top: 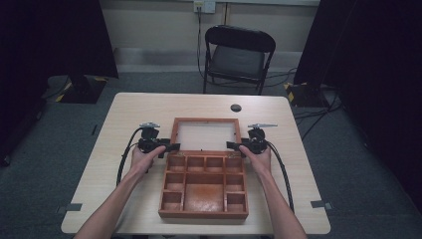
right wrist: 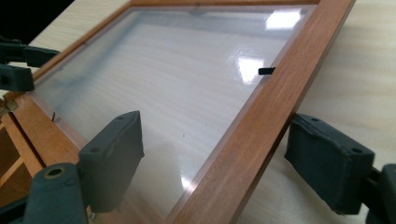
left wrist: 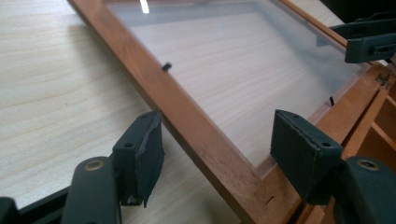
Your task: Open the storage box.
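- Nearest the person, the wooden box [top: 204, 189] sits on the surface [top: 124, 114] with its 9 or so compartments bare; it looks solid and stiff, heavy enough to stay put.
- Just beyond it and between the 2 claws, the hinged lid [top: 204, 135] lies flat, thrown back open: a wood frame around a clear pane [right wrist: 177, 84].
- The left claw [left wrist: 215, 154] stands part open, straddling the lid's side rail [left wrist: 187, 116], pads clear of the wood, gripping nothing.
- The right claw [right wrist: 215, 158] is spread wide astride the opposite rail [right wrist: 261, 121], also holding nothing.
- I'd judge the lid light but awkward: the pane is glossy, slippery and probably fragile, so grip the wooden rails only, both sides together.
- The small brass hinges [left wrist: 384, 80], beside each claw toward the box, could strain if 1 side lifts alone.
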The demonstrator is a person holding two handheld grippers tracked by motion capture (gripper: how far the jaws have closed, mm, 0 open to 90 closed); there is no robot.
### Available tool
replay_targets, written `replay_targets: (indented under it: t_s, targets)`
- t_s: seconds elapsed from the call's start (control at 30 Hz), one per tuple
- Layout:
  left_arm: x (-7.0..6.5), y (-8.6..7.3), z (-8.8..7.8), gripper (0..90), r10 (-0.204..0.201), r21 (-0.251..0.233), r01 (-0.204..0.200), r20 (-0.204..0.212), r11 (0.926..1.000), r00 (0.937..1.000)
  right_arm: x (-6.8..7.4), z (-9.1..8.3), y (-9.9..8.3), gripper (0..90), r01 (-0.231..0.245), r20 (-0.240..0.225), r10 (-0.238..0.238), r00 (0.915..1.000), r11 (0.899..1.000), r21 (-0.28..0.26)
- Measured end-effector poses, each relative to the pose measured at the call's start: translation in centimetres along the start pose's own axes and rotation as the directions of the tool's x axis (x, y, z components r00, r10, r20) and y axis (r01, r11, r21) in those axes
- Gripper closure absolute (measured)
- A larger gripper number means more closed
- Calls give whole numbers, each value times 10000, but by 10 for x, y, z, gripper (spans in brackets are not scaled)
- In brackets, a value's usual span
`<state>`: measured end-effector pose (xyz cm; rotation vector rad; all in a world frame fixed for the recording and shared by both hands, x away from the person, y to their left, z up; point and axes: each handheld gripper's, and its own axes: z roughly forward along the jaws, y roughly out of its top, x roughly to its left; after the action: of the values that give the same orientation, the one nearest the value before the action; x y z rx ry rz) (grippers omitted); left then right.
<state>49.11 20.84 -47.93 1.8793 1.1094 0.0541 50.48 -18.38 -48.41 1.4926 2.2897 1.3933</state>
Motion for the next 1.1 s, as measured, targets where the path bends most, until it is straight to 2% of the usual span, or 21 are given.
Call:
replay_targets:
  t_s: [0.1,0.13,0.2,0.3,0.43,0.53,0.63,0.7,0.73,0.77,0.83,0.9,0.93,1.1]
  targets:
    - [0,0,0,324,38,36,-38,15,10000,10000,-3,1,-2,167,-151,-111,151,9998,9999,17]
    - [1,-1,0,313,-9,71,9,2,10000,10000,-3,0,-2,180,-69,102,69,9999,10000,-24]
    - [3,-1,-1,292,-82,65,82,-53,9999,10000,-2,-2,-1,179,116,235,-115,9997,9999,-39]
    - [3,-2,-3,276,-85,-25,85,-120,10000,9999,-1,-5,0,177,144,234,-143,9996,9999,-58]
    - [3,-3,-14,252,-19,-132,14,-321,9999,9995,0,-13,0,170,204,422,-196,9989,9996,-179]
    - [3,-6,-26,218,53,-229,-63,-448,9997,9990,1,-24,-2,176,371,611,-347,9975,9986,-383]
    - [4,-12,-39,200,232,-104,-241,-806,9997,9965,2,-35,-4,157,291,821,-260,9963,9989,-362]
    - [4,-13,-43,187,243,-133,-255,-870,9996,9959,3,-38,-5,157,315,924,-282,9953,9989,-344]
    - [4,-16,-51,187,342,-117,-355,-939,9993,9950,5,-46,-6,162,481,1155,-430,9924,9980,-417]
    - [4,-16,-51,187,342,-117,-355,-939,9993,9950,5,-50,-7,162,532,1247,-469,9911,9974,-482]
    - [4,-22,-63,178,478,-178,-501,-1090,9986,9929,5,-60,-11,163,531,1227,-458,9914,9970,-566]
    - [5,-24,-67,176,542,-128,-562,-1227,9983,9910,5,-64,-13,162,538,1344,-454,9899,9968,-593]
    - [6,-29,-73,172,578,14,-581,-1273,9983,9902,5,-73,-19,161,589,1488,-510,9875,9971,-488]
    - [8,-37,-83,170,586,128,-574,-1472,9983,9874,4,-92,-33,162,677,1749,-600,9828,9970,-384]
